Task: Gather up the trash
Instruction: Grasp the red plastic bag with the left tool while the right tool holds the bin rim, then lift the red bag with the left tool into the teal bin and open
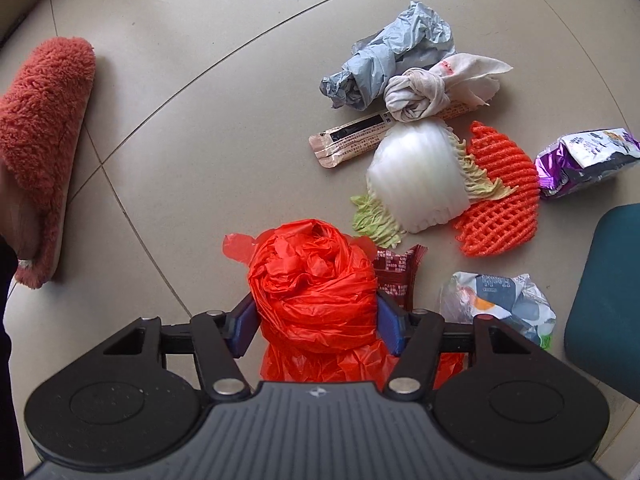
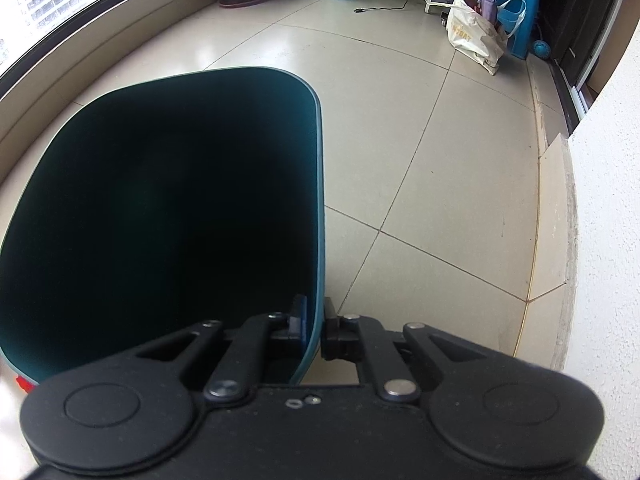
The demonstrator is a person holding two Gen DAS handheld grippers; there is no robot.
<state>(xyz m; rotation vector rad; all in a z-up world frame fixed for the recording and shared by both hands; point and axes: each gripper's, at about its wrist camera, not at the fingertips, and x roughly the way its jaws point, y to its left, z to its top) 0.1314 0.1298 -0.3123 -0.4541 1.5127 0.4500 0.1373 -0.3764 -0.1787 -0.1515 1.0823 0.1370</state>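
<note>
On floor tile [image 1: 192, 60], straight below left gripper [image 1: 316, 320]: red plastic bag [image 1: 312, 280], bunched, sitting between the blue pads [image 1: 387, 322]. Pads touching both flanks of the bundle, looks like a grip just taking hold, squeeze depth unclear. Right gripper [image 2: 314, 326] clamped on rim of teal bin [image 2: 316, 200], one finger inside the wall, one outside. Bin interior dark, contents not readable. Bin corner also visible at right edge of left view, near the pile.

Risks, as judged from here:
- Thin film compresses, so pads may catch only outer folds; bag could slide out on lift.
- Loose tail of bag under gripper body may drag dark red wrapper [image 1: 396, 276], which lies touching the bag.
- Bin held by one wall only; could tip or twist if pulled hard.
- Slipper [image 1: 44, 152] well apart at left, not trash, leave alone.

Count of loose items on floor:
- 1 red plastic bag
- 1 dark red wrapper
- 1 cabbage chunk [image 1: 416, 176]
- 1 orange foam net [image 1: 500, 200]
- 1 grey plastic bag [image 1: 392, 56]
- 1 knotted white cloth or tissue [image 1: 424, 88]
- 1 long brown sachet [image 1: 352, 140]
- 1 purple snack pack [image 1: 584, 160]
- 1 crumpled printed wrapper [image 1: 500, 304]
- 1 bin
</note>
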